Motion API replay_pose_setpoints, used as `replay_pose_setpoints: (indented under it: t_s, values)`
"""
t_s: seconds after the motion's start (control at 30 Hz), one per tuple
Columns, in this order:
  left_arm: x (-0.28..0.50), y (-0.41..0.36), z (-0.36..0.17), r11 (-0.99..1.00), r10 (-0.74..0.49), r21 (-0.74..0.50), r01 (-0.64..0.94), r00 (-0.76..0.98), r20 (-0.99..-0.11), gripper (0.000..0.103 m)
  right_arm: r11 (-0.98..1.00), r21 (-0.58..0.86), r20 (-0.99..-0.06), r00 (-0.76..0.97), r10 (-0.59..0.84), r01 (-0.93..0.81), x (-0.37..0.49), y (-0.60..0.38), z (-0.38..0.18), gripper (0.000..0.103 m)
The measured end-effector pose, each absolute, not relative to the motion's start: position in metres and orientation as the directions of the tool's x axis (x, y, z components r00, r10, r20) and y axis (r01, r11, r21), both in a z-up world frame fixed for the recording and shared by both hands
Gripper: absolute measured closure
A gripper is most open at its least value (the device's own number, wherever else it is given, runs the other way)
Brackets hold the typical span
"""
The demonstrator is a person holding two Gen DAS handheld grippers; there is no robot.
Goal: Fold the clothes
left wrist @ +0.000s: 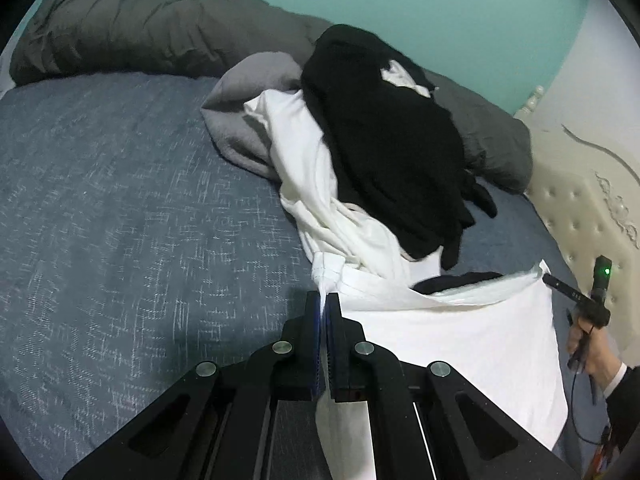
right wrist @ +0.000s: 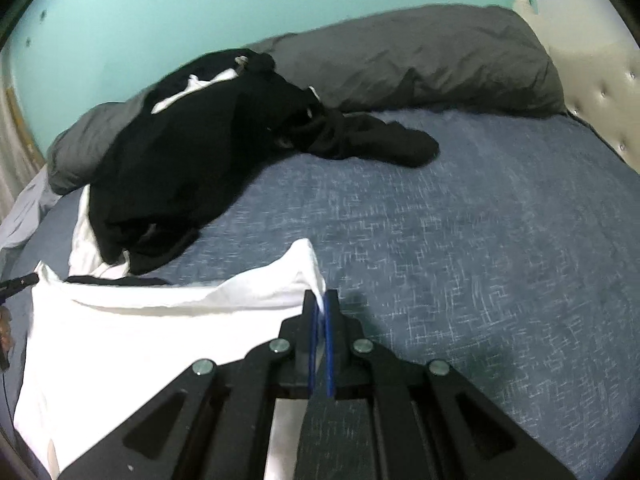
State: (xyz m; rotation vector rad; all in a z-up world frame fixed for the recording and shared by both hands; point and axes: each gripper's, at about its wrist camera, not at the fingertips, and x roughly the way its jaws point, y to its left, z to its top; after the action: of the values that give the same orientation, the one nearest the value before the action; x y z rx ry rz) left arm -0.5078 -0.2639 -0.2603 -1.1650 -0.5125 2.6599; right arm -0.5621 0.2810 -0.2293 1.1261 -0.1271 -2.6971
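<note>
The left gripper (left wrist: pixel 323 300) is clamped on one corner of a white shirt (left wrist: pixel 460 336), bunched cloth being pinched between its blue pads. The right gripper (right wrist: pixel 320 300) is likewise clenched on the opposite corner of the same shirt (right wrist: pixel 132 344), so that the hem is stretched between the two and the cloth is lifted off the bed (left wrist: pixel 132 208).

Behind the shirt a pile of black clothes (left wrist: pixel 384 152) is heaped on more white cloth (left wrist: pixel 296 148), partly overlying the far end of the held shirt. A grey garment (left wrist: pixel 248 108) is seen at the left of the pile, and a grey duvet (left wrist: pixel 132 24) is rolled along the teal wall (left wrist: pixel 440 4). A cream tufted headboard (left wrist: pixel 584 208) is set at the bed's right.

In the left view the right gripper is seen only as a thin black tip with a green light, held in a hand (left wrist: pixel 588 344) cut off by the frame edge. The lower part of the shirt is hidden behind the gripper bodies. How much of it is trapped under the pile cannot be told.

The shirt is plain white, creased at the hem, with a dark strip showing inside its opening.
</note>
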Motion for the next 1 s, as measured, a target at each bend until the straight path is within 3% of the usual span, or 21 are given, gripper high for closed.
replay_pose_setpoints:
  t_s: [0.3,0.4,0.53,0.63,1.0]
  values:
    - [-0.531,-0.267,-0.295,-0.901,0.305,-0.428,0.074,-0.592,-0.746,0.098,-0.982,0.181,-0.824,-0.535,-0.184,0.060,-0.588,0.282,-0.277,0.100]
    - [-0.527,-0.272,-0.292,-0.887,0.309,-0.453,0.090,-0.615,-0.726,0.096,-0.970,0.236,-0.788,-0.572,-0.228,0.061,-0.582,0.292,-0.272,0.097]
    - [-0.511,-0.287,-0.283,-0.868,0.311,-0.486,0.106,-0.648,-0.695,0.081,-0.956,0.291,-0.753,-0.608,-0.251,0.034,-0.573,0.312,-0.260,0.077]
    - [-0.496,-0.289,-0.281,-0.872,0.319,-0.481,0.093,-0.637,-0.702,0.080,-0.942,0.335,-0.723,-0.634,-0.275,0.027,-0.564,0.325,-0.248,0.076]
    - [-0.500,-0.223,-0.283,-0.925,0.357,-0.370,-0.087,-0.536,-0.765,0.080,-0.924,0.257,-0.782,-0.501,-0.371,0.284,-0.551,0.247,-0.253,0.076]
